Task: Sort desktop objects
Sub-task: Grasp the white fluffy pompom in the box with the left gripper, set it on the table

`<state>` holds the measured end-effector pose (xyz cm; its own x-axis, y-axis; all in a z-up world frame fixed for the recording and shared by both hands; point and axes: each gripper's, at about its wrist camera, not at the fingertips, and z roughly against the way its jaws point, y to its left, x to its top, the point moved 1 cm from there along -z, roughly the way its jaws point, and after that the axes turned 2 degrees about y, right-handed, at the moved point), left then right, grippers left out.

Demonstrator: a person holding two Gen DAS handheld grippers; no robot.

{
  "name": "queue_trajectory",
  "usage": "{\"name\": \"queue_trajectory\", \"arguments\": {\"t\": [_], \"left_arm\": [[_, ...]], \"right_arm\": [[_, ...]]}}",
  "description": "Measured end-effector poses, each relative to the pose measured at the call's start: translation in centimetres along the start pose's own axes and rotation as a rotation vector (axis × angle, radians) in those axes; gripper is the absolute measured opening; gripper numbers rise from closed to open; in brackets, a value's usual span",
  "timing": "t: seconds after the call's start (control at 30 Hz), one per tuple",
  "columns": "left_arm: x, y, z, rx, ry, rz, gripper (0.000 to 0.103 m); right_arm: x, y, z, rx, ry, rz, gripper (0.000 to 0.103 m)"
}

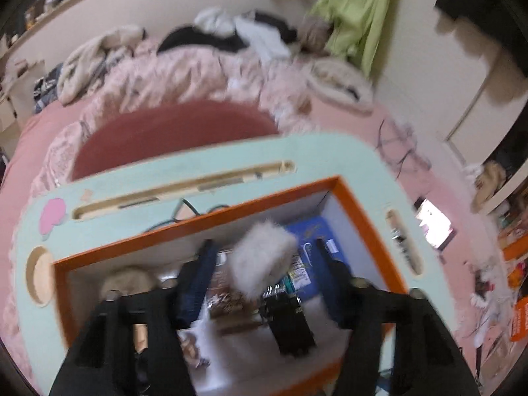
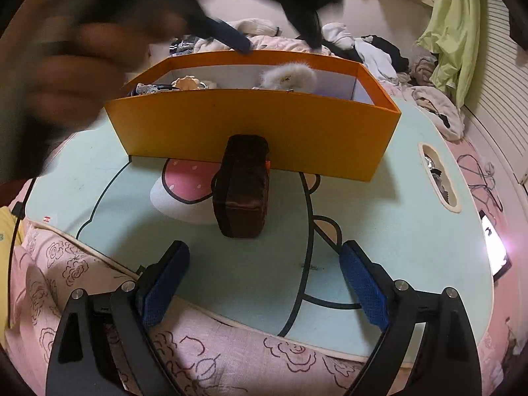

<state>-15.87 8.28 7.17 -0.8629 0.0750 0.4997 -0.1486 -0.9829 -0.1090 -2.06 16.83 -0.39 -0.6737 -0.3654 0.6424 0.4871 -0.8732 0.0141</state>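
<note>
The right gripper (image 2: 264, 283) waits wide apart and empty near the brown pouch (image 2: 242, 186) on the worktop (image 2: 412, 231), probably next to sort, while the left gripper (image 1: 264, 250), unclenched, hovers above the orange box (image 2: 257, 128) where the fluffy white thing (image 1: 262, 257) lies.

box (image 2: 250, 128): orange outside and along the rim, white inside
counter (image 2: 389, 231): pale mint green, printed with a black-outlined cartoon figure and a pink patch with white dots; pale wood shows in its cut slots
pouch (image 2: 242, 186): dark brown, velvety, standing against the box's front wall
fluffy item (image 1: 262, 259): white to pale grey fur, inside the box
packet (image 1: 312, 247): blue with white print, inside the box
right tool (image 2: 264, 283): black frame, blue textured pads, silver screws
left tool (image 1: 264, 274): black frame, dark blue pads
bed cover (image 2: 82, 264): pink with dark outlined roses
hanging cloth (image 2: 455, 33): lime green
</note>
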Motion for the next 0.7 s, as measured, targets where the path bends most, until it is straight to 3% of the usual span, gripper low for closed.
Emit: {"name": "queue_trajectory", "arguments": {"t": [0.07, 0.1, 0.17, 0.33, 0.5, 0.6, 0.7], "left_arm": [[-0.2, -0.5, -1.0, 0.026, 0.02, -0.026, 0.03], [-0.3, -0.5, -1.2, 0.053, 0.014, -0.035, 0.027], [-1.2, 0.6, -1.1, 0.034, -0.02, -0.016, 0.02], [-2.5, 4.3, 2.9, -0.093, -0.177, 0.101, 0.02], [-6.5, 7.2, 9.4, -0.143, -0.3, 0.129, 0.02], [-10.3, 7.5, 10.9, -0.178, -0.323, 0.103, 0.02], [-13.8, 7.7, 9.5, -0.202, -0.263, 0.096, 0.02]], "right_arm": [[-0.1, -0.1, 0.1, 0.004, -0.002, 0.0, 0.092], [-0.1, -0.1, 0.2, 0.006, -0.002, -0.001, 0.092], [-0.3, 0.0, 0.4, 0.008, -0.003, -0.002, 0.093], [-0.2, 0.3, 0.7, 0.011, -0.003, -0.001, 0.093], [-0.1, 0.1, 0.7, 0.012, -0.001, -0.002, 0.094], [-0.1, 0.2, 0.8, 0.012, -0.001, -0.002, 0.094], [-0.1, 0.2, 0.8, 0.012, 0.0, -0.002, 0.094]]}}
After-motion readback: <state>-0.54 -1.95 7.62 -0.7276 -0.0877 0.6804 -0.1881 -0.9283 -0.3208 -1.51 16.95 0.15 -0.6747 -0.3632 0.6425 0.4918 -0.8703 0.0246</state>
